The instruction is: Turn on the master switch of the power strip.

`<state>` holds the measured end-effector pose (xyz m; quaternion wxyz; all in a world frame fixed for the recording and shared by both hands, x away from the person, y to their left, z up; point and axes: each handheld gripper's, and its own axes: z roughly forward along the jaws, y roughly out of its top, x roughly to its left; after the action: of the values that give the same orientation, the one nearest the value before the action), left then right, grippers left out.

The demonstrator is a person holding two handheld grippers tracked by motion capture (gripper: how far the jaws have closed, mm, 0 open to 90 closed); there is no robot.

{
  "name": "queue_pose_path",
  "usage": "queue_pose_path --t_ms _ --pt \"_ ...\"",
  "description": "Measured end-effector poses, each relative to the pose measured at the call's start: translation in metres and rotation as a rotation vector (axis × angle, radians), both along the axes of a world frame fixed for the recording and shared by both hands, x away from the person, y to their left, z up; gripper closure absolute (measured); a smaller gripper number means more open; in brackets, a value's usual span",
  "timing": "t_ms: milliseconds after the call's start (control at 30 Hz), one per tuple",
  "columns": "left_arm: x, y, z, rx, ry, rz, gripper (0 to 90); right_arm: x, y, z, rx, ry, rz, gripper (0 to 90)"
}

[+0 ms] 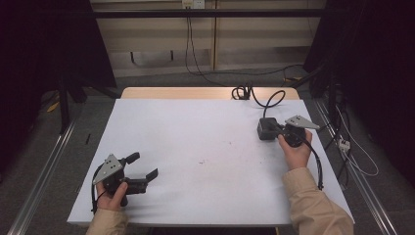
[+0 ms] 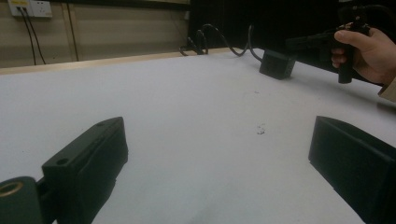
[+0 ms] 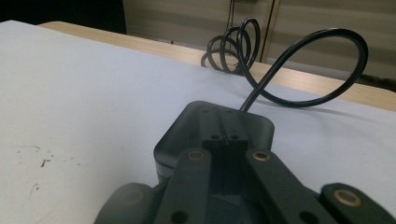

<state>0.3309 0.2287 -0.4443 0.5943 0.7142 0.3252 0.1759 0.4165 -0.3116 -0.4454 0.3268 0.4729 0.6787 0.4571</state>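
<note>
My left gripper [image 1: 144,165] rests at the near left of the white table [image 1: 195,137], held by a hand, jaws open with nothing between them. In the left gripper view its two black jaws [image 2: 219,154] stand wide apart over bare white tabletop. My right gripper [image 1: 276,128] sits at the right side, shut, its joined tips lying over a small black box [image 1: 264,132]. In the right gripper view the shut jaws [image 3: 223,116] rest on top of that box [image 3: 182,135], from which a black cable [image 3: 303,65] loops away. The left gripper view has the box [image 2: 278,64] and the right gripper [image 2: 299,44] far off.
The box's cable [image 1: 270,99] curls toward a coil [image 1: 243,91] at the table's far wooden edge [image 1: 195,93]. Faint dark specks [image 1: 230,144] mark the middle of the white top. Metal rails and loose cables [image 1: 352,156] run along the floor on the right.
</note>
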Motion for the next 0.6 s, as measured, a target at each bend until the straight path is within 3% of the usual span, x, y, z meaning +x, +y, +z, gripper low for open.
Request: queue_pose_path --t_ms 600 --pt "0.0002 -0.0001 -0.0007 0.000 -0.001 0.000 4.2 -0.0002 0.0008 0.0001 -0.007 0.003 -0.002 90.0"
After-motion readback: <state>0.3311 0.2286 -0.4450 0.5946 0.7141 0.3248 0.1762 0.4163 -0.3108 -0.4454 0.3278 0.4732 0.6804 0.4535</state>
